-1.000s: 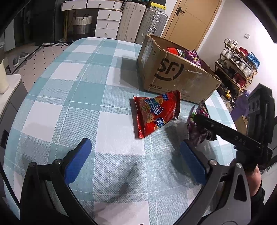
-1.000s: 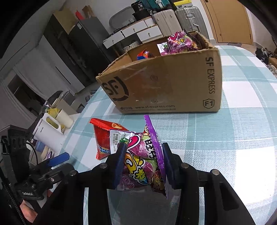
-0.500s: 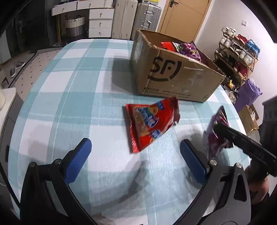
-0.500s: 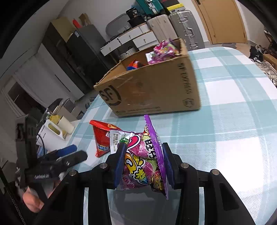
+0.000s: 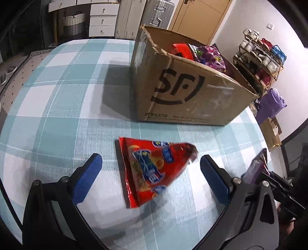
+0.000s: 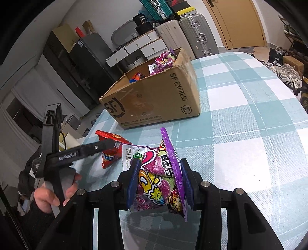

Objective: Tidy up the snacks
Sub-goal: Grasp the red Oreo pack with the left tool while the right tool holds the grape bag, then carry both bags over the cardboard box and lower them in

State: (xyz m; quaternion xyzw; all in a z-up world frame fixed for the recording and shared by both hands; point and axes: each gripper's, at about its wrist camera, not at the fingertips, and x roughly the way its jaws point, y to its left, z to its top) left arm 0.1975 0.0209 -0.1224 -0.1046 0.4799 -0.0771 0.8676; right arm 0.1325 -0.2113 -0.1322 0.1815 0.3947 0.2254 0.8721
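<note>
A red snack bag [image 5: 154,169] lies flat on the checked tablecloth, between the wide-open jaws of my left gripper [image 5: 150,171], which hovers just above it. It also shows in the right wrist view [image 6: 107,146], partly behind the left gripper's finger. My right gripper [image 6: 159,180] is shut on a purple candy bag [image 6: 159,173] and holds it upright above the table; this bag shows at the right edge of the left wrist view [image 5: 256,169]. An open SF Express cardboard box [image 5: 188,96] with several snack bags inside stands behind the red bag, and shows in the right wrist view [image 6: 154,102].
The table [image 5: 57,107] has a teal and white checked cloth. Suitcases [image 6: 196,34], white drawers [image 5: 102,17] and a door stand beyond the far edge. A shoe rack [image 5: 261,59] stands right of the box.
My left gripper has moved forward and down until its jaws straddle the red bag. My right gripper has pulled back from the box with the purple bag still held.
</note>
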